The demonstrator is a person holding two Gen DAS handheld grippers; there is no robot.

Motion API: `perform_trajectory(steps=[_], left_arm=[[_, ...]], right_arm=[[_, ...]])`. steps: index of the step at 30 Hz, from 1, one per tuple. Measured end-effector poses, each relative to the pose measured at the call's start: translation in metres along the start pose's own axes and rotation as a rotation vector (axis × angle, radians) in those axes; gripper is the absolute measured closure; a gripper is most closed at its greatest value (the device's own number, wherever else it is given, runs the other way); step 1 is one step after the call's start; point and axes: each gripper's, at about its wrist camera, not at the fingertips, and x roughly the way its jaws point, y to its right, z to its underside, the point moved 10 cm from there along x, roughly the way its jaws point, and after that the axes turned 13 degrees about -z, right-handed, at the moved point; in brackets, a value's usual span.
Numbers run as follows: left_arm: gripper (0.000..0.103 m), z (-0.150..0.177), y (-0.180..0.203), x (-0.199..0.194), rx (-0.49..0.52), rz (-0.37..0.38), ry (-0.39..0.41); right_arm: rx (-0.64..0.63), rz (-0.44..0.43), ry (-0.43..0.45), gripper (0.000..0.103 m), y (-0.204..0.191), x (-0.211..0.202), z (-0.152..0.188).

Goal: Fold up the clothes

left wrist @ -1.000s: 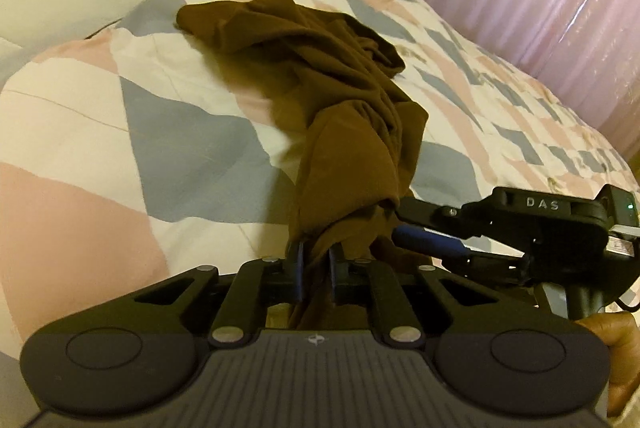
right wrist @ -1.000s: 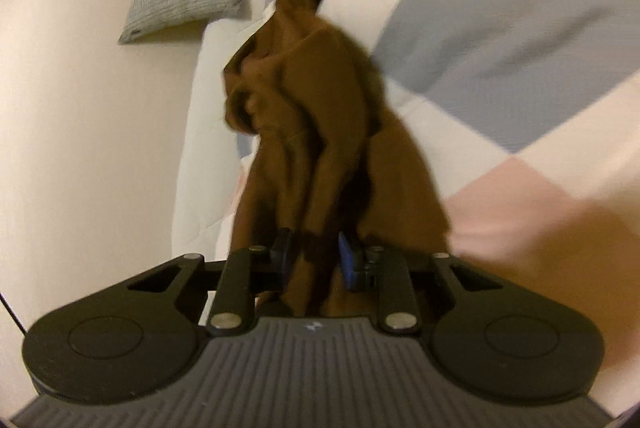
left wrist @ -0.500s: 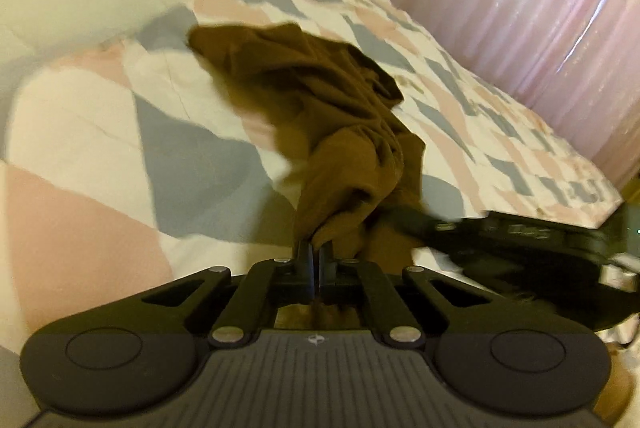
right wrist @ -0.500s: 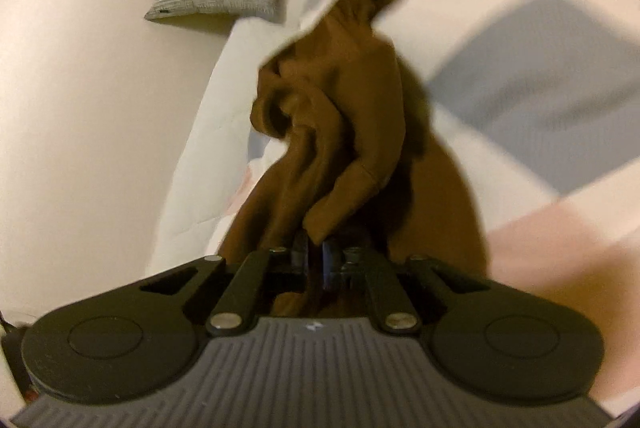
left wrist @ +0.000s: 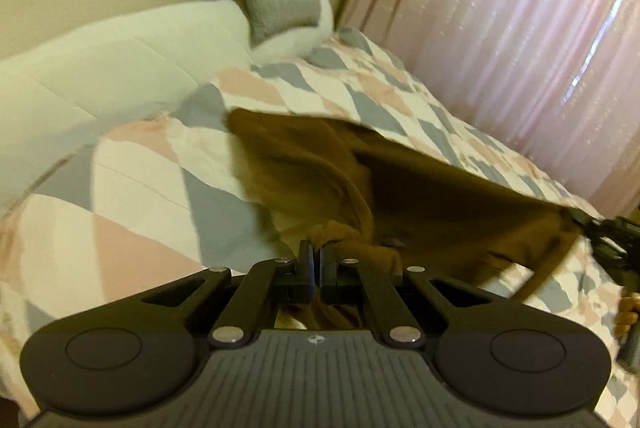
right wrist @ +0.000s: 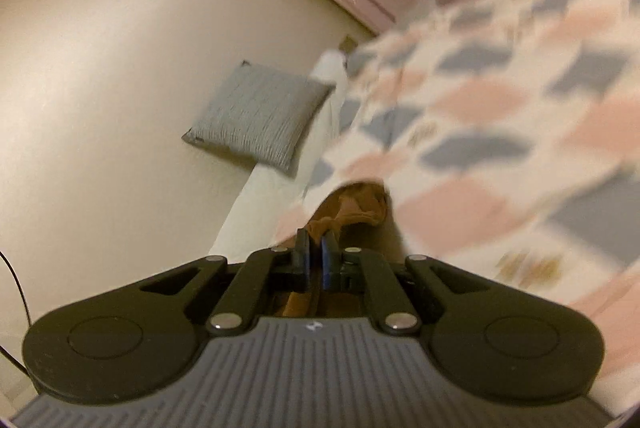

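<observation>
The brown garment (left wrist: 420,188) hangs stretched between my two tools above the patterned bedspread (left wrist: 132,196), its far end trailing onto the bed near the white pillow (left wrist: 100,80). My left gripper (left wrist: 318,254) has its jaws pressed nearly together on a bunched edge of the cloth, which bulges out just past the tips. In the left view my right gripper (left wrist: 600,232) shows at the far right edge, meeting the other corner of the cloth, so the fabric spans the gap as a taut dark sheet. From the right wrist view, that gripper's (right wrist: 316,248) jaws are likewise narrow, pinching a crumpled fold of the garment (right wrist: 356,208); blue pads (right wrist: 326,260) line the inner faces. Behind lie a grey cushion (right wrist: 260,120) against the cream wall (right wrist: 100,48) and pink curtains (left wrist: 520,28).
</observation>
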Motion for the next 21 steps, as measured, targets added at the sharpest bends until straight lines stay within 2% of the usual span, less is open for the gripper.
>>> perform_trajectory(steps=[2, 3, 6, 7, 8, 9, 10, 11, 12, 13, 15, 17, 19, 21], left_arm=[[0.102, -0.006, -0.012, -0.008, -0.004, -0.045, 0.009], [0.102, -0.009, -0.018, -0.01, -0.003, -0.073, 0.013], [0.099, -0.011, -0.033, 0.016, 0.012, -0.151, -0.026], [0.099, -0.009, -0.036, 0.029, 0.021, -0.182, -0.047], [0.1, -0.002, -0.035, 0.04, 0.018, -0.2, -0.084], [0.1, 0.006, -0.035, 0.051, 0.014, -0.218, -0.121], [0.095, 0.012, -0.033, 0.059, 0.017, -0.231, -0.15], [0.091, 0.018, -0.024, 0.057, 0.045, -0.221, -0.143], [0.084, 0.024, -0.015, 0.055, 0.076, -0.213, -0.135], [0.077, 0.03, -0.005, 0.051, 0.126, -0.215, -0.121], [0.071, 0.043, 0.017, 0.044, 0.218, -0.211, -0.101], [0.07, 0.065, 0.043, 0.05, 0.245, -0.113, -0.166], [0.07, 0.086, 0.065, 0.061, 0.239, -0.033, -0.234], [0.069, 0.104, 0.077, 0.071, 0.17, 0.03, -0.302]], right_arm=[[-0.083, 0.06, 0.013, 0.098, 0.003, -0.025, -0.03], [-0.127, 0.094, 0.024, 0.102, 0.005, -0.037, -0.045], [-0.255, 0.274, 0.062, 0.102, 0.04, -0.054, -0.101], [-0.262, 0.34, 0.053, 0.095, 0.059, -0.055, -0.117], [-0.208, 0.385, 0.016, 0.094, 0.082, -0.05, -0.123], [-0.136, 0.386, -0.007, 0.093, 0.099, -0.048, -0.122], [-0.067, 0.351, -0.028, 0.079, 0.105, -0.046, -0.111], [-0.017, 0.292, -0.061, 0.066, 0.104, -0.044, -0.092], [0.033, 0.234, -0.094, 0.041, 0.102, -0.042, -0.072], [0.082, 0.186, -0.131, 0.029, 0.1, -0.042, -0.047], [0.207, 0.123, -0.205, 0.028, 0.099, -0.044, 0.019], [0.435, 0.079, -0.239, 0.028, 0.111, -0.047, 0.088], [0.621, 0.073, -0.209, 0.033, 0.126, -0.046, 0.137], [0.761, 0.089, -0.149, 0.036, 0.143, -0.044, 0.171]])
